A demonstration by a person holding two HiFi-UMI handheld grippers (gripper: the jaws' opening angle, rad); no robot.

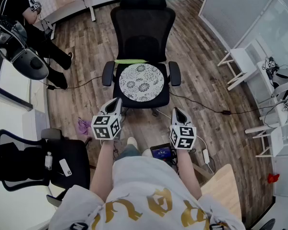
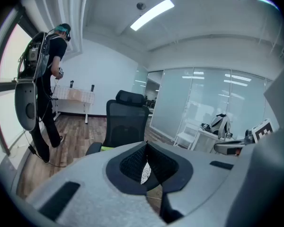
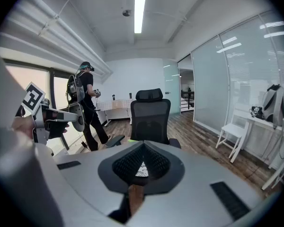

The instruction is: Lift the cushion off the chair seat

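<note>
Both tools are pinched shut with nothing between their jaws. The left gripper [image 1: 116,101] and the right gripper [image 1: 175,110] are held out in front of the person, side by side and tipped a little downward. Each gripper view shows the same thing: the dark pads meet at their tips, and only a sliver of the patterned cushion [image 3: 141,170] shows through the notch below them.

The cushion [image 1: 141,82] is a round white pad with a dark flower print. It lies flat in the middle of the seat of the black mesh office chair [image 1: 142,18], between the two armrests, with a green strip [image 1: 130,61] just behind it at the foot of the backrest. Neither gripper touches it.

From the tools, the cushion lies straight ahead and somewhat lower, past the front lip of the seat. The left gripper points at its near-left edge and the right at its near-right edge, so the disc sits between their two lines of approach. Being round, it has no long axis to line up with, and any part of the near rim should serve. The left gripper looks the nearer, close to the seat's front corner, while the right hangs a bit further back. As I judge it, the lift has not begun. The jaws need to open, and then reach forward and down to the near rim.
</note>
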